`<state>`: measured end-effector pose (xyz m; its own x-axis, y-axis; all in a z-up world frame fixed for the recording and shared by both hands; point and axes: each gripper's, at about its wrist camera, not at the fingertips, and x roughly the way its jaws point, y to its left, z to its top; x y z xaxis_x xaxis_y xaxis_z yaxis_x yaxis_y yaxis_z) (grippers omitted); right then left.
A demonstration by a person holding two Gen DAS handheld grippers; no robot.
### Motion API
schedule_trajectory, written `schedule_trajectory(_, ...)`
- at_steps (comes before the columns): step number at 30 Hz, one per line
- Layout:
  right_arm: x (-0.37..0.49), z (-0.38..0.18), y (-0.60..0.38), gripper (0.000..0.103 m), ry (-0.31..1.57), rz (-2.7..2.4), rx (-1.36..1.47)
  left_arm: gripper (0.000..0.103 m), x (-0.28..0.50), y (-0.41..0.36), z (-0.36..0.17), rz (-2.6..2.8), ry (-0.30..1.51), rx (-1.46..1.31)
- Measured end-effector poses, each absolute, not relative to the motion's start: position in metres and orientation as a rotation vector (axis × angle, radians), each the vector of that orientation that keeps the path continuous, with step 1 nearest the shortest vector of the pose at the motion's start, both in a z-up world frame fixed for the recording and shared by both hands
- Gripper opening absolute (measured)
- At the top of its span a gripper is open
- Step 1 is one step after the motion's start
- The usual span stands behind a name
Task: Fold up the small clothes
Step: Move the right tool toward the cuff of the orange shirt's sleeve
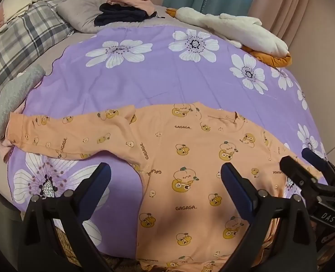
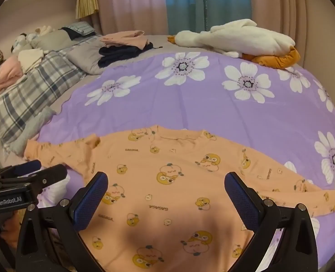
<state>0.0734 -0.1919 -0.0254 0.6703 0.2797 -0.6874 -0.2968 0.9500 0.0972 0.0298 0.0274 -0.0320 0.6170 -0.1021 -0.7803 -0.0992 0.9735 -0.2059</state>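
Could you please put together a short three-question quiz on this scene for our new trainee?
1. True or false: the orange shirt is already folded in half.
2. Multiple choice: what lies at the far edge of the purple floral sheet? A) a laptop B) a white goose plush C) a pair of shoes
3. Short answer: what are the left gripper and right gripper holding?

Key
1. False: it lies spread flat, both sleeves stretched out.
2. B
3. Nothing: both are open, hovering over the shirt's lower half.
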Motion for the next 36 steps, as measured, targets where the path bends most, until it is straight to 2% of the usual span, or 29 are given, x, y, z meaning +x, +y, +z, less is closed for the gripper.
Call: schedule_trajectory(36,0.066,-0.033,-0.21,0.102,0.809,0.25,0.044,0.097,0.017,0.008,-0.033,-0.072,0.9,-0.199)
